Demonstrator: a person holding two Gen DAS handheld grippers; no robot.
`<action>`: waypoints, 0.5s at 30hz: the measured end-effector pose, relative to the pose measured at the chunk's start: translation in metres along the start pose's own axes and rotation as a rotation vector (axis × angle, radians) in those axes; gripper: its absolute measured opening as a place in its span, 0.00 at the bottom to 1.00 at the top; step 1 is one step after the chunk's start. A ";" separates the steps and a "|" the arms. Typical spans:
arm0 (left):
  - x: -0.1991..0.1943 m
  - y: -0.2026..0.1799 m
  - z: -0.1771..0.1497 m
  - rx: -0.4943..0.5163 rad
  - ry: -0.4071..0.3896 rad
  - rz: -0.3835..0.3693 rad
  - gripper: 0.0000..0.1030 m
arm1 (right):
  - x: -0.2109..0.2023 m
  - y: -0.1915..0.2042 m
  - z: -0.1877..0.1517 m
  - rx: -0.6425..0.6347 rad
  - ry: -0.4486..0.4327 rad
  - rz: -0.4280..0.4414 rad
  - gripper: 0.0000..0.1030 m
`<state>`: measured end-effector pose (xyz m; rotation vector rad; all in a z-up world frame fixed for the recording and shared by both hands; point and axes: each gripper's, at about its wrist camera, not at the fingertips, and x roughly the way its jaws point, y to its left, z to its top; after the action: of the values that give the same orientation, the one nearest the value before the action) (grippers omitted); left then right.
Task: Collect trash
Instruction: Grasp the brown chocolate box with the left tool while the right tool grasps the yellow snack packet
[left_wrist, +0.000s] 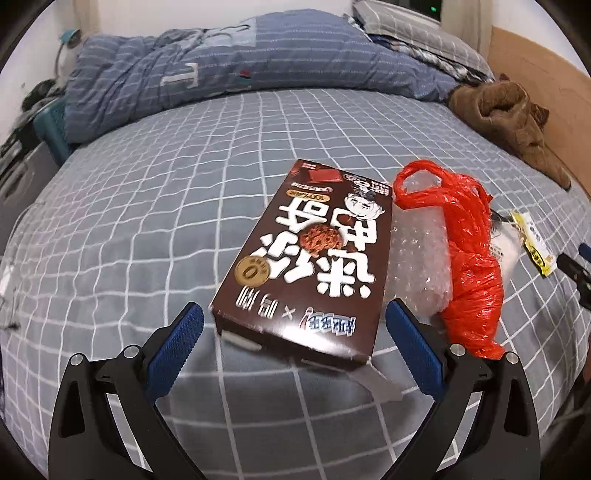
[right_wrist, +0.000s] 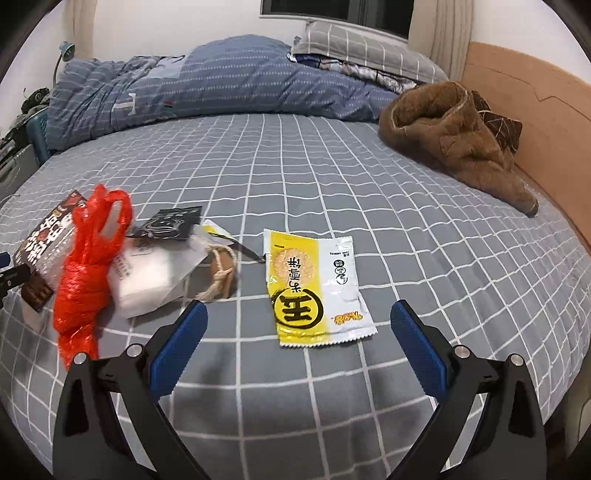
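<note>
Trash scattered on a grey checked bed, both claws spread and holding nothing.

The brown cookie box (left_wrist: 306, 258) lies flat on the bed (left_wrist: 147, 206), its near end between the blue pads of the left claw (left_wrist: 294, 325), whose jaws stand wide apart without touching it. Just right of the box sit a piece of bubble wrap (left_wrist: 417, 258) and a twisted red plastic bag (left_wrist: 469, 266). Only the right wrist view shows the rest clearly: the yellow-and-white snack wrapper (right_wrist: 314, 288) lying flat just beyond the right claw (right_wrist: 299, 317), also wide open, and to its left a clear packet (right_wrist: 155, 277), a black card (right_wrist: 170, 221) and a knotted rope piece (right_wrist: 221, 273). Far right, a brown fleece garment (right_wrist: 454, 136) rests against the wooden headboard (right_wrist: 535, 110); a blue quilt (right_wrist: 221, 81) lies across the far side.
</note>
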<state>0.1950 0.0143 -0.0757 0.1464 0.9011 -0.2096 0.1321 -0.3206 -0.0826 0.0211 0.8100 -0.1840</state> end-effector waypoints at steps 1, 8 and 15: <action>0.002 0.000 0.002 0.008 0.001 -0.005 0.94 | 0.003 -0.001 0.001 0.003 0.005 0.001 0.93; 0.017 0.001 0.012 0.082 0.038 -0.029 0.94 | 0.032 -0.007 0.011 0.014 0.056 0.007 0.93; 0.031 0.002 0.021 0.134 0.058 -0.060 0.94 | 0.059 -0.016 0.012 0.039 0.134 0.009 0.90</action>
<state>0.2302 0.0083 -0.0873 0.2506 0.9497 -0.3226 0.1781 -0.3471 -0.1162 0.0739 0.9402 -0.1916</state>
